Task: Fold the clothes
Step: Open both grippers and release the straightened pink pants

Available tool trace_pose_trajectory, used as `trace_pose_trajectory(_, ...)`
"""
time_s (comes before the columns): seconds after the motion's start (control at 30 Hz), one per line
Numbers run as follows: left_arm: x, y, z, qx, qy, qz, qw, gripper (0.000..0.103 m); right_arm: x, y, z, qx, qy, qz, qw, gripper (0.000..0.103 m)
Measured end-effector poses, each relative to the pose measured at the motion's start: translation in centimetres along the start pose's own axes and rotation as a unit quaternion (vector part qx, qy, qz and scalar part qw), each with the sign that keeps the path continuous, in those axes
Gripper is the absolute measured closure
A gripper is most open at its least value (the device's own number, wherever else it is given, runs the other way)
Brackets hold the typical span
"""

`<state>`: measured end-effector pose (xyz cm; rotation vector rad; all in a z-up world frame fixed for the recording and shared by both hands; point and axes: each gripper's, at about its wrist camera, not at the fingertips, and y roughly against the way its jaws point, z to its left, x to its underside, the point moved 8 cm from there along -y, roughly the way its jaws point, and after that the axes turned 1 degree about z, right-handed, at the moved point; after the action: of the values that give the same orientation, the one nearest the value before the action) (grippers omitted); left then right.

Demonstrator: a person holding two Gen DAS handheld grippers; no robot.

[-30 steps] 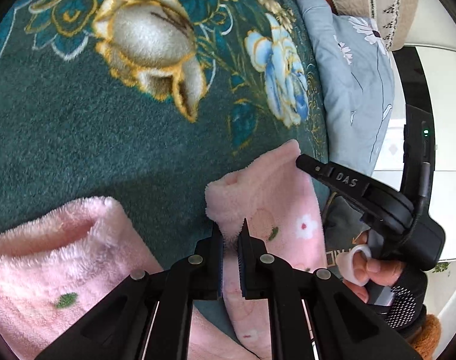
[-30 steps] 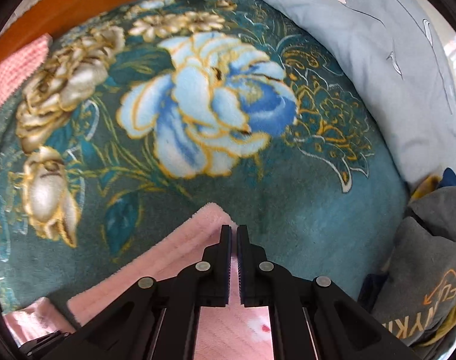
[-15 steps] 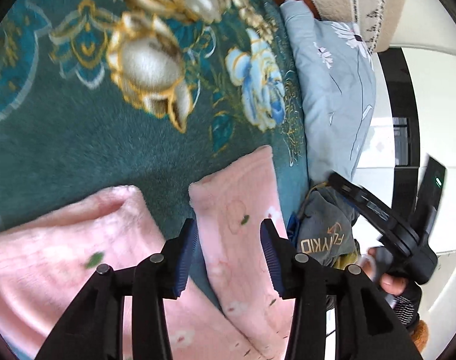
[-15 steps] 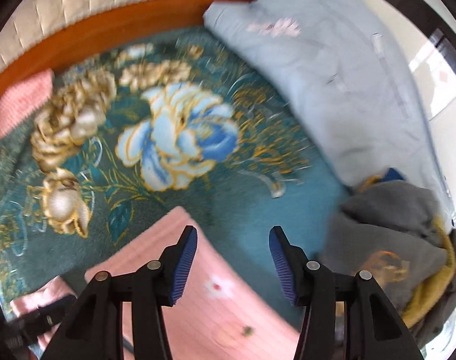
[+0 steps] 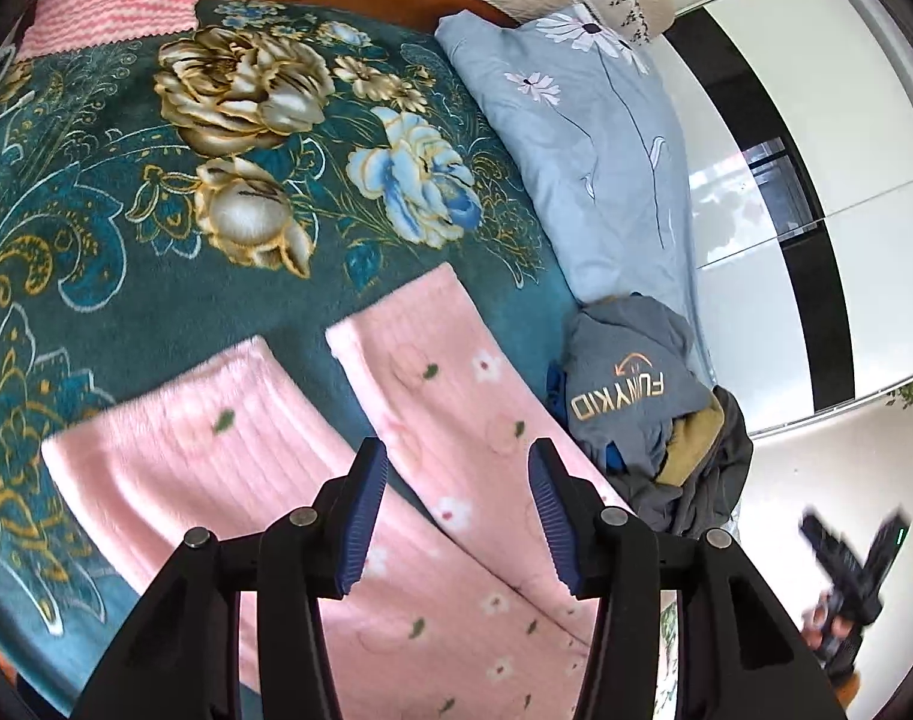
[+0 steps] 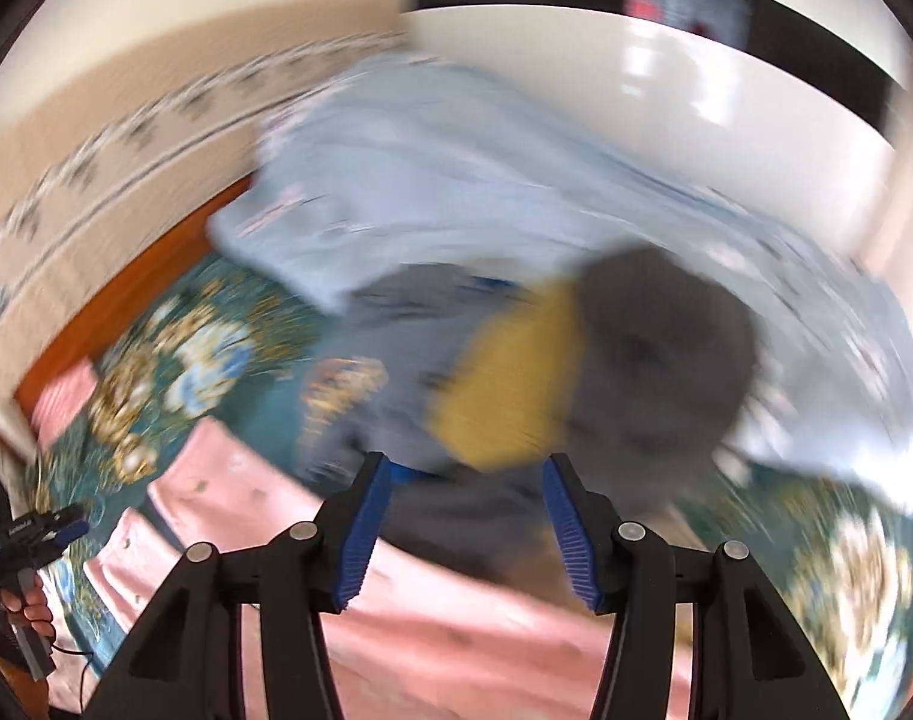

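Pink fleece pants lie flat on the bed, legs spread in a V, cuffs pointing at the headboard. Left tongs gape wide above them, gripping nothing. Right tongs are also wide apart and empty, facing the heap of grey and mustard clothes; that view is blurred. Pants could be freshly laid out or mid-fold, can't tell. For a clean fold: pinch matching edges, bring one leg square over the other, keep the fleece taut. Only legible text: "FUNYKID" in orange on the grey top.
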<state>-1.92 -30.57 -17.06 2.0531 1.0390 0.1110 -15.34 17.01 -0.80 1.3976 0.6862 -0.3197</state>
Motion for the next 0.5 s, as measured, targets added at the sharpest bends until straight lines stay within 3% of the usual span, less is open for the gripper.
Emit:
trace_pose_trajectory(0.1, 0.8, -0.3, -0.4, -0.009, 0.005, 0.001, 0.9999, 0.053, 5.3, 2.5, -9.7, 0.036, -0.085, 0.004, 0.996, 0.045)
trace_pose_trajectory(0.2, 1.4, -1.0, -0.8, -0.016, 0.010, 0.006, 0.9998, 0.053, 11.4, 2.3, -17.0, 0.031, -0.195, 0.032, 0.980, 0.045)
trace_pose_trajectory(0.33, 1.7, -2.5, -1.6, -0.032, 0.012, 0.014, 0.9993, 0.053, 19.2, -0.6, -22.5, -0.013, -0.360, 0.070, 0.930, 0.045)
trace_pose_trajectory(0.4, 1.7, -3.3, -2.0, -0.036, 0.014, 0.018, 0.9991, 0.053, 21.7, -2.5, -23.6, -0.040, -0.421, 0.077, 0.903, 0.045)
trace_pose_trajectory(0.5, 1.8, -4.6, -2.7, -0.042, 0.017, 0.023, 0.9987, 0.053, 23.1, -4.9, -23.8, -0.066, -0.478, 0.076, 0.873, 0.045)
